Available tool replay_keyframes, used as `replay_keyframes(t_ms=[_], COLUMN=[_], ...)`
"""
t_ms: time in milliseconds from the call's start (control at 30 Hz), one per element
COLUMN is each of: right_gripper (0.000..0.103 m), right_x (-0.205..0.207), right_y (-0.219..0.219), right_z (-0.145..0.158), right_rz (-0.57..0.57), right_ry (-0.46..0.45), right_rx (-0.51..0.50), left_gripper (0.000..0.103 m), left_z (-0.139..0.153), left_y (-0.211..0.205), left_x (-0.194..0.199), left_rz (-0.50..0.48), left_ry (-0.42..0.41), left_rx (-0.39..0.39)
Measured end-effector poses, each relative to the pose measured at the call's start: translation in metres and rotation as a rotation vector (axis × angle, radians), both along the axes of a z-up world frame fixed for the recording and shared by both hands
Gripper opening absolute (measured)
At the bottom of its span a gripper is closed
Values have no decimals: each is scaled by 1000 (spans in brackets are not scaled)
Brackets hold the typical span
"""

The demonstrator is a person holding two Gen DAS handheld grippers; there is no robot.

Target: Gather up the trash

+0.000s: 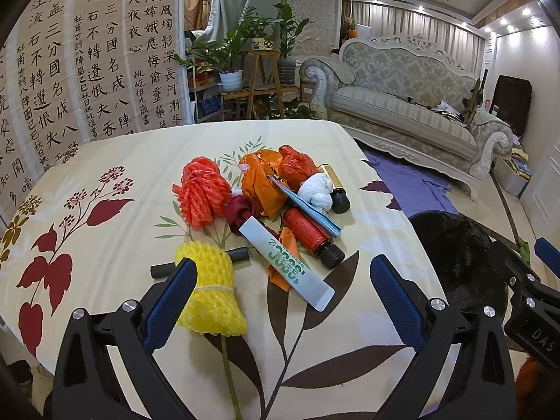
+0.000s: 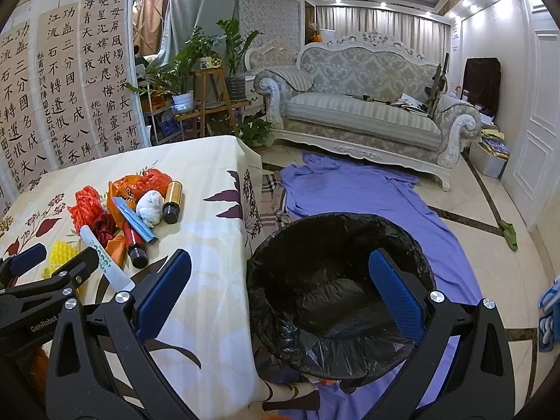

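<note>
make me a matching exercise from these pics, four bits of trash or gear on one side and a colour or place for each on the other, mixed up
Things:
1. foam net
2. small bottle
3. bin bag
4. tissue wad

Descriptions:
A. black, lining the bin beside the table
B. white, lying between the bottles
C. yellow, nearest the left gripper
D. gold label, dark cap

Pairs: 1-C, 2-D, 3-A, 4-B

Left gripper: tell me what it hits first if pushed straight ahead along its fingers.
Probably the white toothpaste tube lying between the open fingers of the left gripper; the yellow foam net already sits beside its left finger. Depth is uncertain.
</note>
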State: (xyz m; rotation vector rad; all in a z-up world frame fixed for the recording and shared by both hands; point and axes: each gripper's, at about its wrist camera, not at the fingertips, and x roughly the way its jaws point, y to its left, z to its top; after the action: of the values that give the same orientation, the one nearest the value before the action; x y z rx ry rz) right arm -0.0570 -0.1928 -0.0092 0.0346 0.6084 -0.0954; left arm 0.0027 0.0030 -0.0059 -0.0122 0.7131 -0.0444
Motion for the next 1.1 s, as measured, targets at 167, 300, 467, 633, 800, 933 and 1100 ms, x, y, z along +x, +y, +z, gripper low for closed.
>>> replay_keyframes(t_ms=[167, 300, 467, 633, 800, 933, 1100], right_gripper=[99, 99, 85, 81, 80, 80, 80], right_x=[1, 2, 2, 3, 3, 8, 14], right_y=[1, -2, 2, 7, 14, 20, 27], right_z=[1, 2, 1, -4, -8, -14, -17], right_rz=[-1, -8, -4, 9, 31, 52, 75], right_ry=[11, 19, 25, 41, 50, 68, 81], right_rx=[-6, 10, 13, 36, 41, 44, 47], left_gripper=[96, 96, 96, 73, 73, 73, 73], left_z=[0, 0, 1, -1, -11, -16, -22], left_y=[1, 2, 10, 27, 49, 63, 66], left_x=[0, -1, -2, -6, -11, -12, -5], left_rz=[-4, -5, 2, 16, 42, 71, 74], left_ry=[7, 6, 2, 11, 45, 61, 73], left_rx=[-3, -3, -11, -2, 0, 2, -7])
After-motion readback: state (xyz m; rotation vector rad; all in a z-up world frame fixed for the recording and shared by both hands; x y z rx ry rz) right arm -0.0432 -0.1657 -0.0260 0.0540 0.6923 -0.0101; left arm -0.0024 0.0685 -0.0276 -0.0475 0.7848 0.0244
